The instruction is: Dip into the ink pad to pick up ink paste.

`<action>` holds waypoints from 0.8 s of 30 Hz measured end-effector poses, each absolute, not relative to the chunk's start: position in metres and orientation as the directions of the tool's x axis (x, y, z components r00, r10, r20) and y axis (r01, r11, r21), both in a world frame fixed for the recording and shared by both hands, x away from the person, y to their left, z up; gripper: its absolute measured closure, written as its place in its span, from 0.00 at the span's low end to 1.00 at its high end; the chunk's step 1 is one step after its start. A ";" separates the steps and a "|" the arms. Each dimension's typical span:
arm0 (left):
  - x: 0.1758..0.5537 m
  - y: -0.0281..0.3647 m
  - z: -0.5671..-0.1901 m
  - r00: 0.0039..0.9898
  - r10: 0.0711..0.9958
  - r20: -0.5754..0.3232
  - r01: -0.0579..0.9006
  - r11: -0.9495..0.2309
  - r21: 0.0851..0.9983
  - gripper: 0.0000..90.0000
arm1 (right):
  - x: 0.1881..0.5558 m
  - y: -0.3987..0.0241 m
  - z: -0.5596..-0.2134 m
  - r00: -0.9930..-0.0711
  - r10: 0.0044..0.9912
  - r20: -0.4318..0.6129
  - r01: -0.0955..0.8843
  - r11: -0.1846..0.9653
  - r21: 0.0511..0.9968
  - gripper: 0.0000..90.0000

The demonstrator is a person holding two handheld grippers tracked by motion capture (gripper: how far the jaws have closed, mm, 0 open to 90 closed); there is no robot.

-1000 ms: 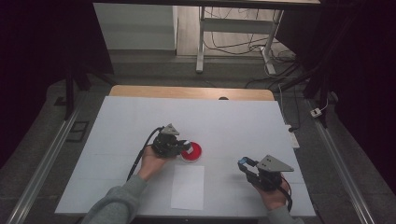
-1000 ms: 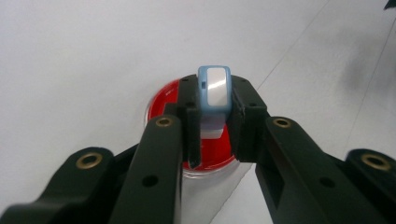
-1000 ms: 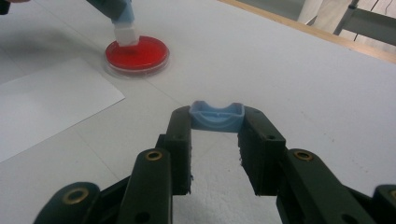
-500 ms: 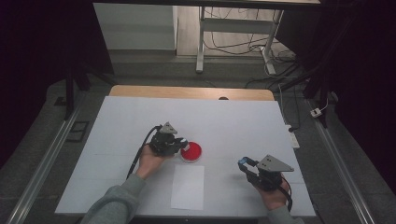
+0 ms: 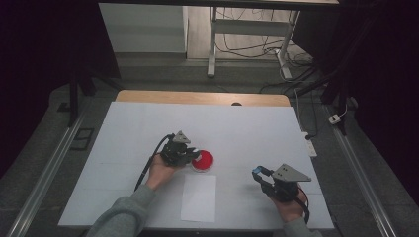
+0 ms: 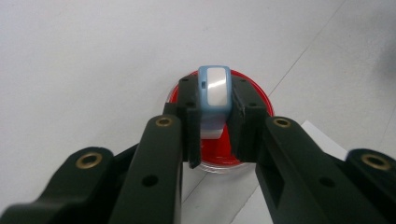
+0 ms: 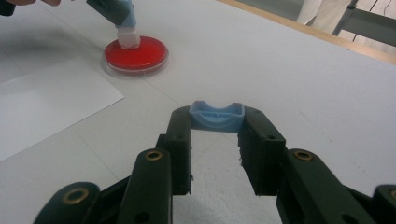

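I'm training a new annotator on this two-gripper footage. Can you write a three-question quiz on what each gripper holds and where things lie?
1. True or false: the left gripper is shut on a blue stamp over the red dish.
2. What does the right gripper hold between its jaws? A) a red dish B) a blue cap C) a sheet of paper
3. Fill in: the white sheet of paper lies on the table on the person's side of the ____ dish.

Key:
1. True; its pale tip meets the dish.
2. B
3. red
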State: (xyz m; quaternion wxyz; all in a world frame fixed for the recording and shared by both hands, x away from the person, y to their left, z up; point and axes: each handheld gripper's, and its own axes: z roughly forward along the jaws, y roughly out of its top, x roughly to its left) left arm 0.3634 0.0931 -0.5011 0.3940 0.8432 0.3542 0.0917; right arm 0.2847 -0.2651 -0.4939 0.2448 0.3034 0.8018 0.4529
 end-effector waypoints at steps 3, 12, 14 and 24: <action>0.363 0.093 -0.501 0.731 0.671 -0.122 0.526 -0.440 0.728 0.84 | 0.285 -0.265 -0.494 -0.696 0.708 -0.119 0.264 0.407 0.874 0.72; 0.363 0.092 -0.502 0.733 0.669 -0.122 0.525 -0.442 0.728 0.84 | 0.284 -0.265 -0.493 -0.694 0.710 -0.119 0.264 0.405 0.875 0.72; 0.363 0.092 -0.502 0.733 0.669 -0.121 0.524 -0.442 0.728 0.84 | 0.285 -0.266 -0.494 -0.694 0.710 -0.118 0.263 0.402 0.877 0.72; 0.363 0.089 -0.504 0.732 0.672 -0.109 0.521 -0.450 0.725 0.85 | 0.285 -0.266 -0.493 -0.693 0.711 -0.120 0.266 0.406 0.875 0.72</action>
